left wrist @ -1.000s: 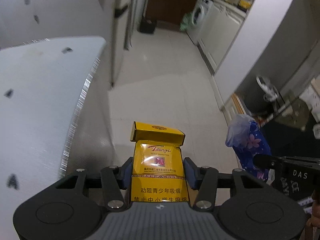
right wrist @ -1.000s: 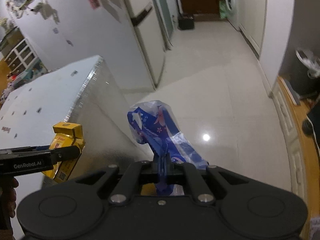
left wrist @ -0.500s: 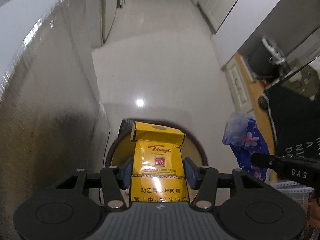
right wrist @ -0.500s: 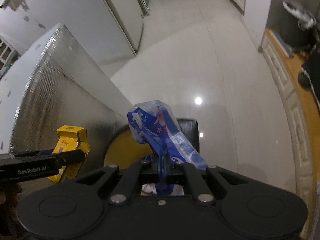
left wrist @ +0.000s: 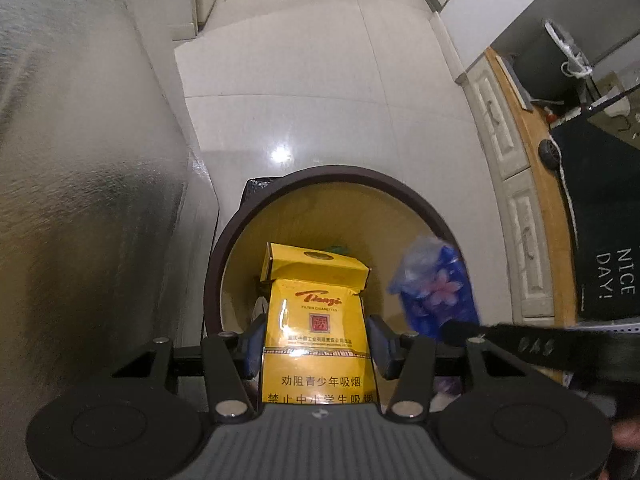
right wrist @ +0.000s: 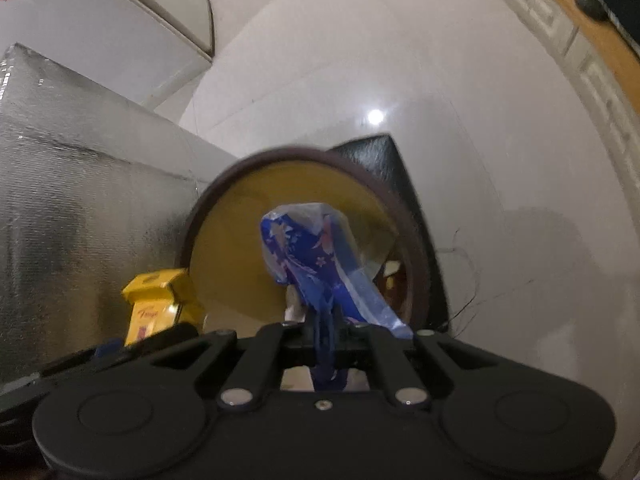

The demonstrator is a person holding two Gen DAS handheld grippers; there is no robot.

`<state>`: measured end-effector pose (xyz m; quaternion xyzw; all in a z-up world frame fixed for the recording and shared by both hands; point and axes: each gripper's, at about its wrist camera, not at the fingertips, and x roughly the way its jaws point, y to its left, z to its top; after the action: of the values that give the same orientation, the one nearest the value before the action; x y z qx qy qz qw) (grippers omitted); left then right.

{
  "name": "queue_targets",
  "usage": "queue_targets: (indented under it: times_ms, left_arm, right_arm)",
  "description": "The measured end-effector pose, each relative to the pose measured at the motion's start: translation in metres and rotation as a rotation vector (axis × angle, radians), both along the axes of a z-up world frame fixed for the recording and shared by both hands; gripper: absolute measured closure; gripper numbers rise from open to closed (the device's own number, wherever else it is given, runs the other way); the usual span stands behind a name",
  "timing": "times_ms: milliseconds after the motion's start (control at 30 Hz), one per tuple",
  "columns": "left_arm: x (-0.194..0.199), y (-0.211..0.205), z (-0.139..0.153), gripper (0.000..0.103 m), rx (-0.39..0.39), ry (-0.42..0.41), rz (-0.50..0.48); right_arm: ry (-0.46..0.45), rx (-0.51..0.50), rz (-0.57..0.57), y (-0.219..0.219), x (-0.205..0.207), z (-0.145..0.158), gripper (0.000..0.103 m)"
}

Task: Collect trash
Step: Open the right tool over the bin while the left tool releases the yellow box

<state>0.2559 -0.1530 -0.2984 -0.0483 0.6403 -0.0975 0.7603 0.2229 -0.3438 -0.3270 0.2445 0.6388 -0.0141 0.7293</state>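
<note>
While over the bin (left wrist: 248, 216), left tool (left wrist: 316, 338) clamping cigarette pack (left wrist: 316, 320).

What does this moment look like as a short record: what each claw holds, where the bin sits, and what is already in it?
left claw: shut on yellow cigarette pack, lid flipped open, above the bin mouth
right claw: shut on blue floral plastic wrapper, above the bin mouth
bin: round, dark rim, yellow inside, on the pale tiled floor beside a silvery cabinet side
bin contents: some scraps visible, too unclear to name
release: neither item dropped yet
</note>
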Motion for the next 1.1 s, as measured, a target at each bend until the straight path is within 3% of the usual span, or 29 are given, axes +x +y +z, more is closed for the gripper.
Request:
queue_targets:
  times_ms: [233,367,667,833,1033,1100]
  left_arm:
    - [0.020,-0.006,-0.033,0.051,0.031,0.019,-0.077]
    - [0.033,-0.013,-0.050,0.051,0.025,0.031,-0.101]
    - [0.056,-0.038,-0.078,0.050,-0.039,0.072,-0.111]
    - [0.063,-0.048,-0.090,0.050,-0.055,0.102,-0.096]
    - [0.070,-0.052,-0.105,0.049,-0.093,0.143,-0.023]
    - [0.072,-0.050,-0.109,0.034,-0.096,0.162,0.014]
  right_arm:
    - [0.067,-0.013,-0.047,0.021,-0.003,-0.045,0.095]
    - [0.100,-0.026,-0.045,0.025,-0.005,-0.059,0.071]
    - [0.072,-0.065,0.009,0.011,-0.011,-0.052,0.059]
    - [0.050,-0.038,0.051,0.003,-0.011,-0.050,0.051]
    - [0.010,-0.050,0.133,0.010,-0.014,-0.043,0.045]
    - [0.007,-0.042,0.133,0.008,-0.016,-0.041,0.045]
